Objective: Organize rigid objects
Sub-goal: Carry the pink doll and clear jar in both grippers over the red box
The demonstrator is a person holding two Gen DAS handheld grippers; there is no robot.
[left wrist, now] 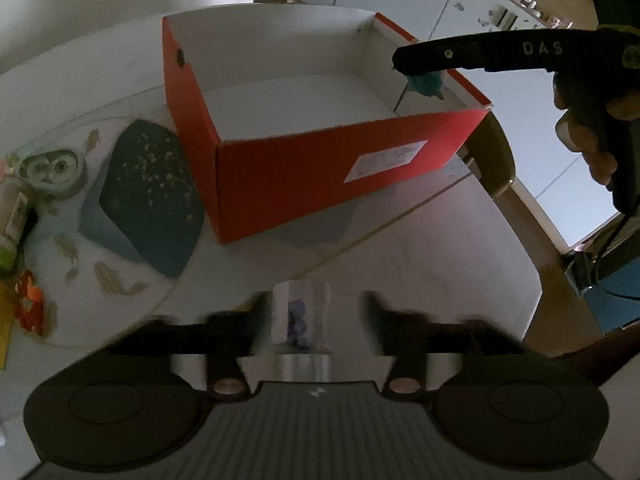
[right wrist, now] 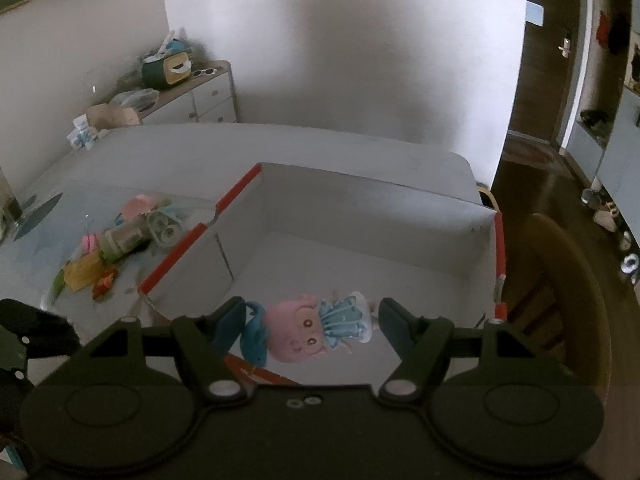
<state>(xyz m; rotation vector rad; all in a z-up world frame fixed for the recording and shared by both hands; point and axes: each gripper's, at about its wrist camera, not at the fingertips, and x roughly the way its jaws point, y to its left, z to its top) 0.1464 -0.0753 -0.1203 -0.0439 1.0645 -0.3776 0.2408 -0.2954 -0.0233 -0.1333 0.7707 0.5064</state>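
An open red shoe box (left wrist: 320, 184) with a white inside stands on the table. Close in front of it stands a small clear case with a purple figure (left wrist: 299, 322). My left gripper (left wrist: 312, 308) is open around the case, with a gap on each side of it. My right gripper (right wrist: 310, 312) is shut on a pink-haired doll in a blue dress (right wrist: 308, 330), which lies sideways between the fingers with a teal piece (right wrist: 254, 332) at its head end. The doll hangs over the box's near corner (right wrist: 256, 372). Seen from the left wrist, a right finger (left wrist: 424, 56) reaches over the box rim with the teal piece (left wrist: 426, 84) under it.
Left of the box are a dark teal patterned shape (left wrist: 148, 196), a green round tin (left wrist: 54, 170) and a pile of small toys (right wrist: 112, 248). A wooden chair (right wrist: 560, 300) stands at the table's right edge. A dresser (right wrist: 192, 96) stands against the far wall.
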